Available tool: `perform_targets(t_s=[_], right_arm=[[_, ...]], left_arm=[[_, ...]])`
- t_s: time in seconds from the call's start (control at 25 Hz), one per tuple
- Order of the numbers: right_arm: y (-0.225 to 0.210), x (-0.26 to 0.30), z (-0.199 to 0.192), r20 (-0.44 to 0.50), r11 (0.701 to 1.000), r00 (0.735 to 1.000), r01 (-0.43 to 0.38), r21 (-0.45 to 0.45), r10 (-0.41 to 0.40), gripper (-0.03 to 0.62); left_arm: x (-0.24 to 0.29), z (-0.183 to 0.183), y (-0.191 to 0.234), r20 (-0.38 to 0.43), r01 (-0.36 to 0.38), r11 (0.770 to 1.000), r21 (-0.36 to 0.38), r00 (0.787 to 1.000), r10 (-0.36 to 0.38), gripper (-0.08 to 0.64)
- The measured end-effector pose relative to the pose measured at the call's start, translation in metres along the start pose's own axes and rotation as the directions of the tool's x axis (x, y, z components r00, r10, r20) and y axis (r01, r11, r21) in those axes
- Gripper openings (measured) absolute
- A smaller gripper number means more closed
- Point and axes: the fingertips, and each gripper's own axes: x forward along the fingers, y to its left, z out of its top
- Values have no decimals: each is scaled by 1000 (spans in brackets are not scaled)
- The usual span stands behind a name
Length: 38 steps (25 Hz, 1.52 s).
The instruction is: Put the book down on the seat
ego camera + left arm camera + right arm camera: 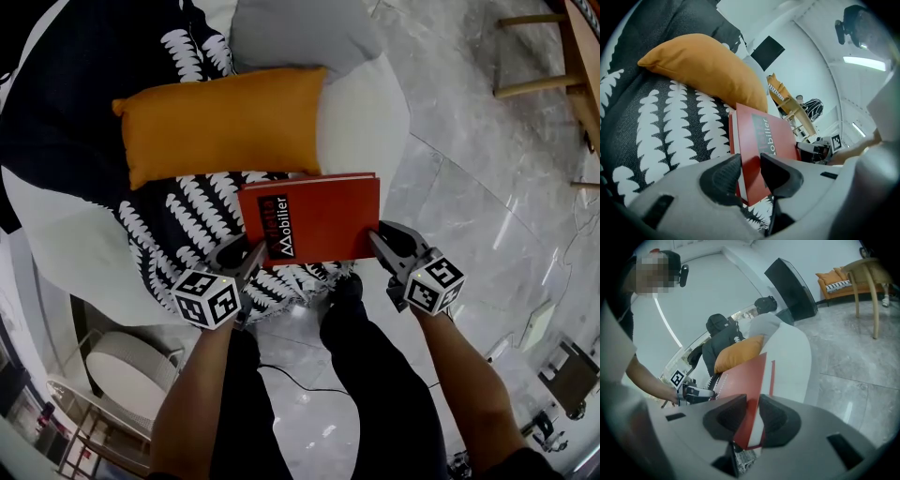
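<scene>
Fingers of the left gripper and right gripper, narrowly parted, clamp the book between them, seat below.

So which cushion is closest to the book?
The orange cushion, lying just beyond the book; the grey cushion sits farther back, behind it.

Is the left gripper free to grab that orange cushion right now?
Probably not: the left gripper is clamped on a corner of the red book. The orange cushion lies uncovered just beyond the book, so nothing else blocks it.
</scene>
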Motion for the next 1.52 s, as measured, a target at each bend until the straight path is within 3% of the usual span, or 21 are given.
perform_targets(t_s=[0.64, 1.04, 1.28, 1.52], right_arm=[[-9, 13, -4, 6, 999, 999, 36, -11, -36, 100], [-8, 16, -8, -38, 994, 997, 62, -86, -65, 100], [-9, 5, 0, -54, 988, 992, 106, -111, -113, 103], [12, -26, 30, -14, 981, 989, 144, -127, -147, 106]], left_arm=[[12, -2, 14, -16, -31, 999, 13, 999, 31, 144], [11, -3, 14, -29, -69, 996, 51, 997, 71, 144], [-12, 9, 21, -12, -135, 990, 41, 991, 136, 144], [-55, 35, -6, 24, -132, 989, 73, 991, 130, 141]])
